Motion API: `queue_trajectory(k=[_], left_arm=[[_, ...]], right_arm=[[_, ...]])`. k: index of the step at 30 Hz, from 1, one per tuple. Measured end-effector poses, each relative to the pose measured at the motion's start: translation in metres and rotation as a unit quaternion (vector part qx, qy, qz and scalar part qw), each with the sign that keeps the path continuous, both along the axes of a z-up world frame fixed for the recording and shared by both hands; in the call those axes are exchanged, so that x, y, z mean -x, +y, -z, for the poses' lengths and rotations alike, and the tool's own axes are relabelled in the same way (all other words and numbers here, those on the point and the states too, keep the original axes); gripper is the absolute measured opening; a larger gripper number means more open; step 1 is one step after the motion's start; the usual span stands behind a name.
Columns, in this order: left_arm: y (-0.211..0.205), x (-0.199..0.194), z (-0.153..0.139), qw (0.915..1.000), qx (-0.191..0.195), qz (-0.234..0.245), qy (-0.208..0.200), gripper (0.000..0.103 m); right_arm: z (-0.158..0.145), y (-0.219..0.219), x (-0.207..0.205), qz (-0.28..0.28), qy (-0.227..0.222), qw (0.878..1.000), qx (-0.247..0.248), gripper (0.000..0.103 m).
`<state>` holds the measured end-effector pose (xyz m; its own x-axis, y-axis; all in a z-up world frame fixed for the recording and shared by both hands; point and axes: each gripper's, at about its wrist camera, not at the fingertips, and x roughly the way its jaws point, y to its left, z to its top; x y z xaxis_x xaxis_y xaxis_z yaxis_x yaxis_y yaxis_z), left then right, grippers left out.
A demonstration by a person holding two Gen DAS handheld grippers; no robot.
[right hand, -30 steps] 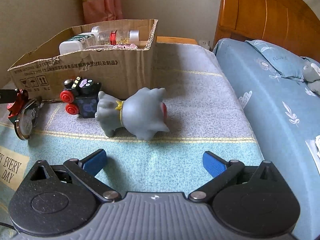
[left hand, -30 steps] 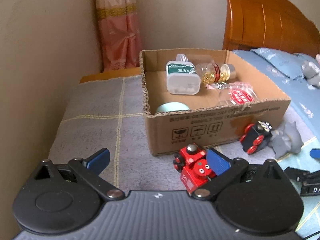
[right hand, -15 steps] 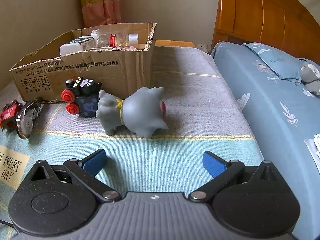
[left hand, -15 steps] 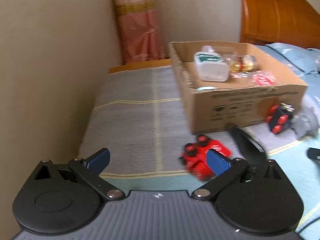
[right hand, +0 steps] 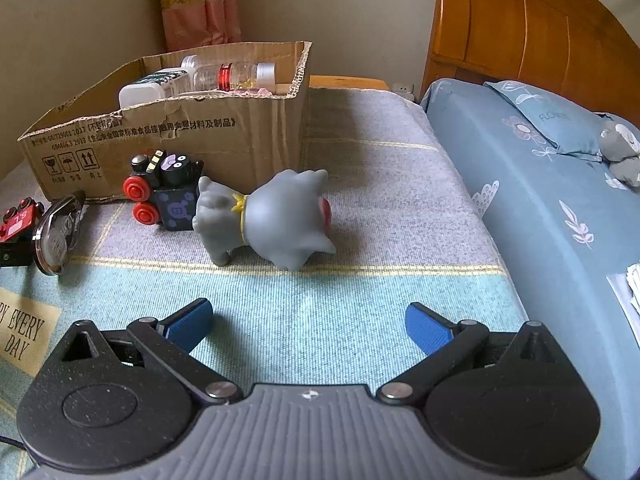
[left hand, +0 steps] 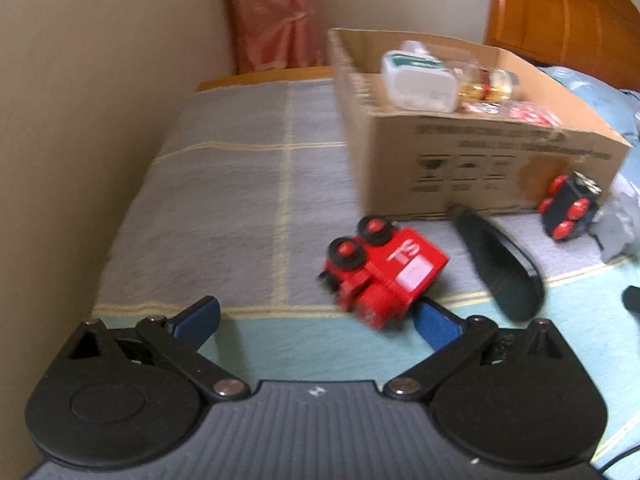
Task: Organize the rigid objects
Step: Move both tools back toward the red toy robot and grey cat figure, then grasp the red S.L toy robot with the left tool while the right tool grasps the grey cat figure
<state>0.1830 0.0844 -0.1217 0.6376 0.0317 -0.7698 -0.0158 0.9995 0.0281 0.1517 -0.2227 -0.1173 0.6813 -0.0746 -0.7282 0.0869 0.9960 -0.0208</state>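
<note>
Two grippers are seen, one per view. The left gripper (left hand: pixel 316 318) is held with its jaws spread wide and nothing between them; the right gripper (right hand: pixel 308 324) is likewise released and empty.

One cardboard box (left hand: pixel 492 168) stands on the blanket (left hand: pixel 224 208), at about one o'clock in the left view and eleven o'clock in the right view. Inside it, one white bottle (left hand: pixel 418 84) and one clear bottle (left hand: pixel 484 84) with a red band are counted, with some red-printed packets just beside them; their number cannot be told.

Two toy trains are counted outside the box. The red train (left hand: pixel 386 272) lies tipped on its side at twelve o'clock of the left gripper, just ahead of the right-hand finger. The black train (right hand: pixel 164 192), with red wheels, stands beside the box front, touching one grey figurine (right hand: pixel 268 220) at twelve o'clock of the right gripper, well ahead of the fingertips. One round metal disc (right hand: pixel 60 232) leans at ten o'clock in the right view, near the red train.
</note>
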Motion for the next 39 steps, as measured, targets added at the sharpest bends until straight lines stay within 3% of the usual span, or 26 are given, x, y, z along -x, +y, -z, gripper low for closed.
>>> queue_trajectory(k=[5, 10, 12, 14, 21, 23, 39], left_arm=[[0.015, 0.002, -0.003, 0.9991, -0.015, -0.039, 0.007, 0.101], [-0.001, 0.001, -0.012, 0.9997, 0.024, -0.006, -0.008, 0.098], [-0.01, -0.006, -0.01, 0.9995, 0.031, -0.003, -0.009, 0.093], [-0.013, -0.014, -0.007, 0.999, 0.043, -0.011, 0.001, 0.076], [-0.025, -0.028, -0.005, 0.9992, 0.037, -0.01, -0.008, 0.072], [-0.029, -0.031, -0.005, 0.9996, 0.027, -0.002, -0.01, 0.066], [-0.022, -0.025, -0.005, 0.9997, 0.021, 0.008, -0.014, 0.062]], right_arm=[[0.0, 0.0, 0.001, -0.001, -0.002, 1.0, 0.0, 0.103], [-0.001, 0.0, -0.001, -0.001, -0.001, 1.0, 0.0, 0.103], [-0.001, 0.0, -0.001, -0.001, -0.001, 1.0, 0.0, 0.103], [-0.001, 0.0, -0.001, -0.002, -0.001, 1.0, 0.0, 0.103], [-0.002, 0.003, -0.007, -0.024, 0.003, 1.0, 0.0, 0.103], [-0.002, 0.006, -0.014, -0.041, 0.003, 0.999, 0.0, 0.103], [-0.007, 0.015, -0.052, -0.08, 0.01, 0.997, 0.003, 0.103]])
